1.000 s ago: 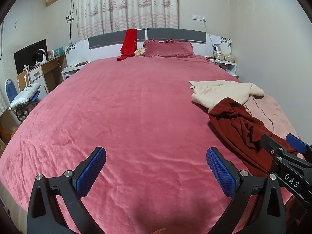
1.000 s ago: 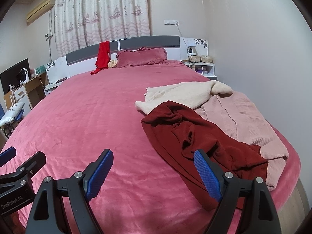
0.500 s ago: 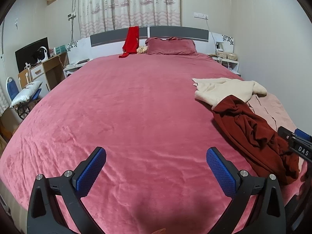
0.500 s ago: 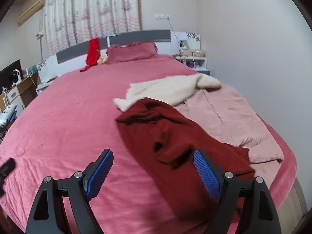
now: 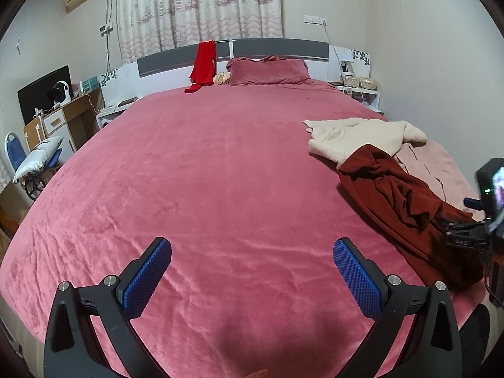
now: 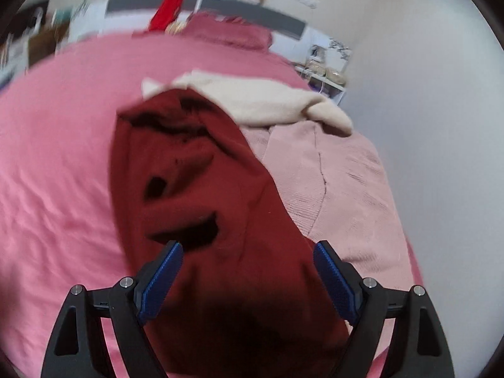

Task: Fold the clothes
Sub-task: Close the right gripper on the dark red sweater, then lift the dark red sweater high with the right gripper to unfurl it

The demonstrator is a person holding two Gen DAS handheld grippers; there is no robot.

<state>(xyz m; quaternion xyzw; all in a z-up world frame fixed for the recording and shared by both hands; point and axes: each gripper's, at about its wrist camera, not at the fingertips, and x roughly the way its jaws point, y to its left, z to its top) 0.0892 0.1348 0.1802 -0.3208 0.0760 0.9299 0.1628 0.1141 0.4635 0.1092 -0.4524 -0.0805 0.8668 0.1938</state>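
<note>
A crumpled dark red garment point(image 5: 397, 195) point(image 6: 201, 195) lies on the right side of the bed, partly over a cream fleece garment point(image 5: 356, 137) point(image 6: 261, 100) and a pale pink knit point(image 5: 441, 163) point(image 6: 340, 186). My right gripper point(image 6: 249, 271) is open, low over the near end of the dark red garment, its blue pads on either side of the cloth. My left gripper point(image 5: 252, 271) is open over bare bedspread, well left of the pile. The right gripper's body point(image 5: 472, 236) shows at the right edge of the left wrist view.
The pink bedspread point(image 5: 204, 173) stretches wide to the left of the clothes. A bright red garment point(image 5: 203, 63) hangs on the headboard beside a pillow point(image 5: 267, 71). A desk point(image 5: 63, 123) and chair point(image 5: 19, 157) stand left; a wall point(image 6: 425, 78) runs close on the right.
My right gripper has swung right and dropped down onto the dark red garment, so the cloth now lies between its pads. The left gripper has stayed almost still.
</note>
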